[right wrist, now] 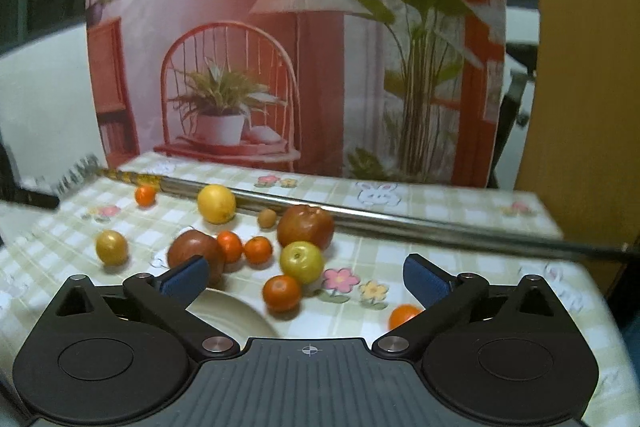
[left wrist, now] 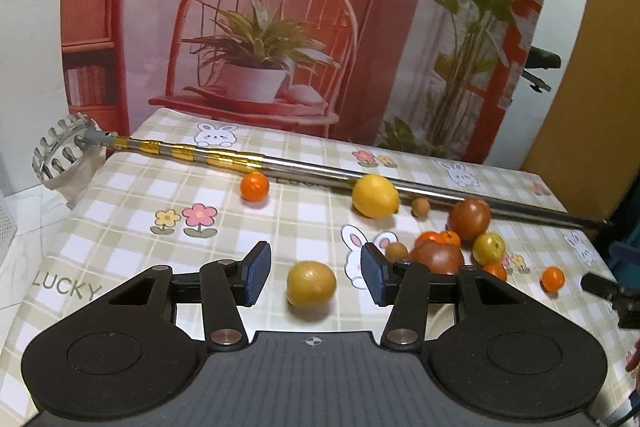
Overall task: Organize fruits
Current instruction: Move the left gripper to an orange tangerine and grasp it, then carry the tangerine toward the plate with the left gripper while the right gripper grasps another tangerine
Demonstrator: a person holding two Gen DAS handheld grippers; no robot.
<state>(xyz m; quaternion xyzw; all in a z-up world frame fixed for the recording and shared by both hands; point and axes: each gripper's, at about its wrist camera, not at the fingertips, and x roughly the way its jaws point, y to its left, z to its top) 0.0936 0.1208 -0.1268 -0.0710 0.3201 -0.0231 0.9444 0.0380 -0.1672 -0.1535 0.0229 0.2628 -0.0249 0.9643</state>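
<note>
Loose fruits lie on a checked tablecloth (left wrist: 132,195). My left gripper (left wrist: 316,273) is open, its blue pads either side of a yellow-brown fruit (left wrist: 311,283) that rests on the cloth; the pads do not touch it. Beyond lie a lemon (left wrist: 375,196), a small orange (left wrist: 254,186) and a cluster of dark red tomatoes (left wrist: 469,218). My right gripper (right wrist: 306,275) is open and empty above an orange (right wrist: 281,292) and a green-yellow fruit (right wrist: 301,261). A cream plate (right wrist: 236,313) shows under its left finger.
A long metal fruit picker pole (left wrist: 320,171) with a toothed basket head (left wrist: 60,151) lies across the back of the table. A printed backdrop (left wrist: 280,27) stands behind it. The table's left edge drops off near the word LUCKY (left wrist: 64,285).
</note>
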